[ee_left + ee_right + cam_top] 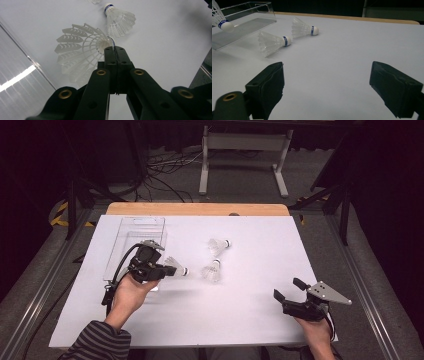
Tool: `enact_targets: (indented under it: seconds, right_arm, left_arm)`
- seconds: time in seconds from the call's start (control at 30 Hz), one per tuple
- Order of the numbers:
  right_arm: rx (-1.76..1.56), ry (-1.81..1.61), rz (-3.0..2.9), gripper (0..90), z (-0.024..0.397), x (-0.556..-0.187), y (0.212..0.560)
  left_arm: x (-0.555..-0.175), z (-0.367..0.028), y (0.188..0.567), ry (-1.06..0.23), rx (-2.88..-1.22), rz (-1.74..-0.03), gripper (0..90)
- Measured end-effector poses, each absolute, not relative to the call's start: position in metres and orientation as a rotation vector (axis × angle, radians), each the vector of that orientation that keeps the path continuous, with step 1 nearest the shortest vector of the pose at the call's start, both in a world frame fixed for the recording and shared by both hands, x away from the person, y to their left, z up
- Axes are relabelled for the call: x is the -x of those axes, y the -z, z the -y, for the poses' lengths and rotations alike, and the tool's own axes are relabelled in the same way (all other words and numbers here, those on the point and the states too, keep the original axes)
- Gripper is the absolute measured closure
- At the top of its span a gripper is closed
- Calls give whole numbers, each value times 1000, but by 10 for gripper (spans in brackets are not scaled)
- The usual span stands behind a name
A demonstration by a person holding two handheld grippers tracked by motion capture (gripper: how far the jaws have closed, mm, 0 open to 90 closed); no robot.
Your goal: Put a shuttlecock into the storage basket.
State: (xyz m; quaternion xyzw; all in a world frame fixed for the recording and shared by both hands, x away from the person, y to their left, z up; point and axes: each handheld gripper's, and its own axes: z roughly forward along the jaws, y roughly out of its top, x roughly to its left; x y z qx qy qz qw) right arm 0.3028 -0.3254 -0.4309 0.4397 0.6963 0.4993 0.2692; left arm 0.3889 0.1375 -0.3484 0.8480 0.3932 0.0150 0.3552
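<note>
My left gripper [167,270] [115,50] is shut on the skirt of a white plastic shuttlecock [176,268] [80,52] [220,18]. It holds the shuttlecock a little above the white table, just right of the clear tray [134,245], with the cork pointing right. Two more shuttlecocks lie on the table: a nearer one [212,270] [120,18] [273,41] and a farther one [219,245] [304,27]. My right gripper [288,289] [328,80] stands open near the front right edge, with nothing between its jaws.
The clear tray [15,75] [249,15] lies at the back left of the white table top [250,315]. A wooden strip [200,209] runs along the far edge. Cables and a metal stand [245,160] are on the floor beyond.
</note>
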Motion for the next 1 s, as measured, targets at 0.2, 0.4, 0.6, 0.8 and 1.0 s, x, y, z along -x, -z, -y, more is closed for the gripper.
enact_targets:
  seconds: [0.2,0.4,0.6,0.8,1.0]
  right_arm:
    - [-1185,-1347,-1876,132,326,-303,431]
    - [-1185,-1347,-1875,131,326,-303,431]
    - [-1185,-1347,-1873,131,326,-303,431]
    - [-1183,-1343,-1876,130,326,-303,431]
    - [-1184,-1346,-1874,131,326,-303,431]
  left_arm:
    - [-389,-140,347,-43,-2180,-1024,900]
    - [-390,-144,346,-45,-2168,-1026,900]
    - [-392,-149,344,-50,-2156,-1032,900]
    - [-391,-156,343,-57,-2140,-1048,900]
    - [-392,-163,341,-58,-2118,-1064,900]
